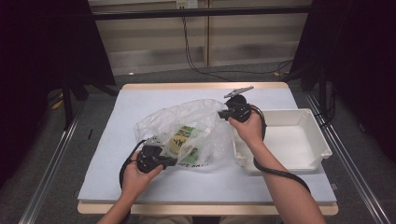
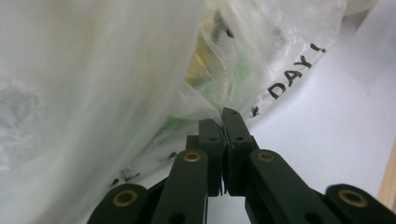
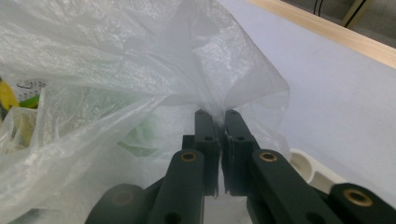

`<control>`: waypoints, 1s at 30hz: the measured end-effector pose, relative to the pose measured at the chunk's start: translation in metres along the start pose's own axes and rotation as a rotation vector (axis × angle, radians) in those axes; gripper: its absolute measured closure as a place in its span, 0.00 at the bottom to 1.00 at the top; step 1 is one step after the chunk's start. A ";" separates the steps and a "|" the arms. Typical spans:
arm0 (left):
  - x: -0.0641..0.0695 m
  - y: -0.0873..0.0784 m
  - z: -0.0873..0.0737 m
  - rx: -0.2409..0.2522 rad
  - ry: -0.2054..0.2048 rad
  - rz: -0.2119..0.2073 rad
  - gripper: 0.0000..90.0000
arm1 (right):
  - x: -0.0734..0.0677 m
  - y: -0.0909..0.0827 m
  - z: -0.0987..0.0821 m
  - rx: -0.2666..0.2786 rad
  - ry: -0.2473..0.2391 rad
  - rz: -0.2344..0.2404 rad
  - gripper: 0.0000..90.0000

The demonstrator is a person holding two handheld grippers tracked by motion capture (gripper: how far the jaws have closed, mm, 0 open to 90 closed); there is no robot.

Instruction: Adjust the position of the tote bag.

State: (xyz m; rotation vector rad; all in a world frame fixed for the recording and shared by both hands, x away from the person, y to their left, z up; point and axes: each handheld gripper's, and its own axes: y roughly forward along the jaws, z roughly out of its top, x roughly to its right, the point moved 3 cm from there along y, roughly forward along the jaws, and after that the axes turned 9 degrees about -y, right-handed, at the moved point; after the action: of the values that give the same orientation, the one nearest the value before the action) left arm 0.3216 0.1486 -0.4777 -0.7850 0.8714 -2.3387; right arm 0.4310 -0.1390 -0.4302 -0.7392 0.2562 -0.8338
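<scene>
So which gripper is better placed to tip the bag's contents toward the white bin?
Probably the left. The left gripper pinches the clear plastic bag at its near edge, far from the white bin; raising it would tilt the packet binward. The right gripper is clamped on the bin-side edge.

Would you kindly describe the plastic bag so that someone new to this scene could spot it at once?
On the pale blue table top, left of the white plastic tray, lies a crumpled clear plastic bag. The left gripper and right gripper each pinch its film. It alone is see-through, with black lettering and a green and yellow packet inside.
</scene>
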 end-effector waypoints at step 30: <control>0.003 0.002 0.010 0.031 0.000 -0.017 0.95 | -0.039 -0.043 -0.015 0.011 -0.080 0.111 0.32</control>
State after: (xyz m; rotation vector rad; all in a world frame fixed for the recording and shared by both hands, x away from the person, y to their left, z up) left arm 0.3267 0.1409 -0.4720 -0.7822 0.8294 -2.3612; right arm 0.3732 -0.1365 -0.4145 -0.7403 0.2190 -0.6984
